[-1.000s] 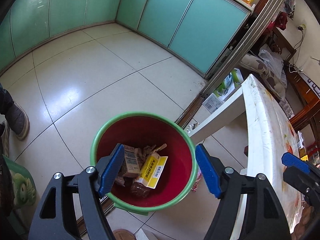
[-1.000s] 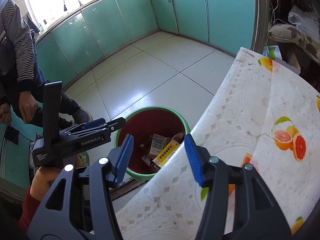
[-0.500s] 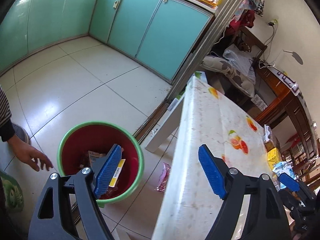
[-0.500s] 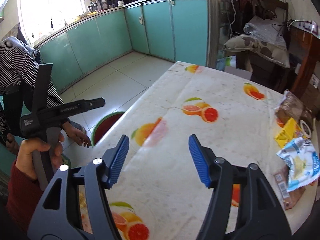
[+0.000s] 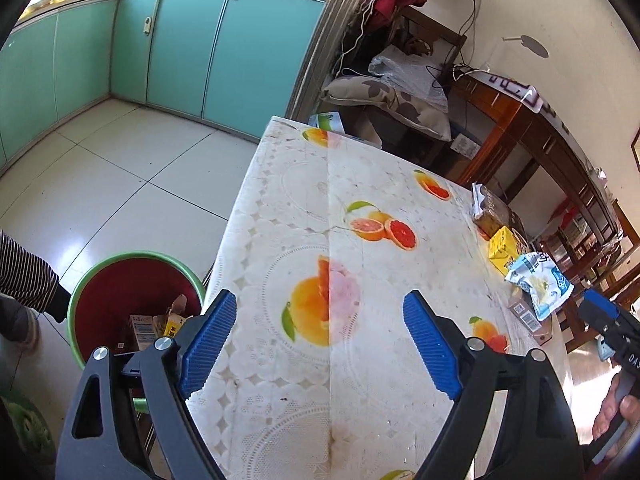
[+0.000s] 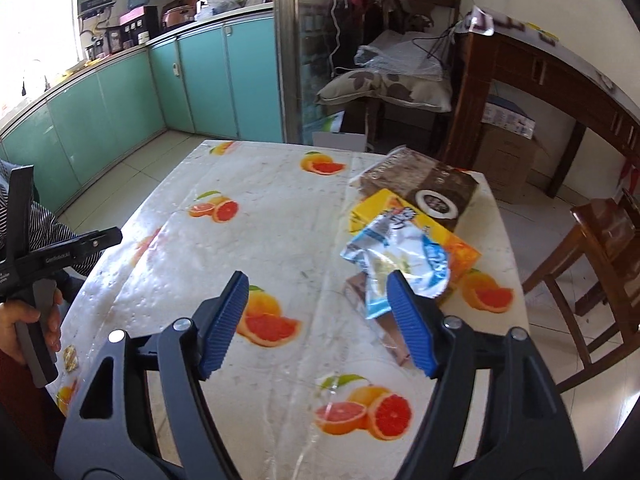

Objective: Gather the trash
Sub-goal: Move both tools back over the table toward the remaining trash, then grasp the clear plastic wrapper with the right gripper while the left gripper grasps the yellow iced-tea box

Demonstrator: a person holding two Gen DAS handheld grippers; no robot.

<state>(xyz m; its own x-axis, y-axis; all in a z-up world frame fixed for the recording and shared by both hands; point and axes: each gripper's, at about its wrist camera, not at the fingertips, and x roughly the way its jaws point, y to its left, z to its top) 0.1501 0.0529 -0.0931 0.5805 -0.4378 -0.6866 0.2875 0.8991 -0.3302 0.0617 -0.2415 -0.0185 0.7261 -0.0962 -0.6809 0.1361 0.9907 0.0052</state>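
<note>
Both tools have swung from the red, green-rimmed plastic bin (image 5: 120, 300) onto the fruit-print desk (image 6: 280, 216). Right tool (image 6: 316, 320), empty, jaws opening, nears the crinkled blue-white foil wrapper (image 6: 396, 256) beside it; left tool (image 5: 320, 344) likewise opening, empty. Slippery foil may slide away.

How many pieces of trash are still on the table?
4, clustered at the table's far right: brown bag farthest back, yellow carton before it, blue-white wrapper on top, brown packet nearest. More may be hidden underneath.
</note>
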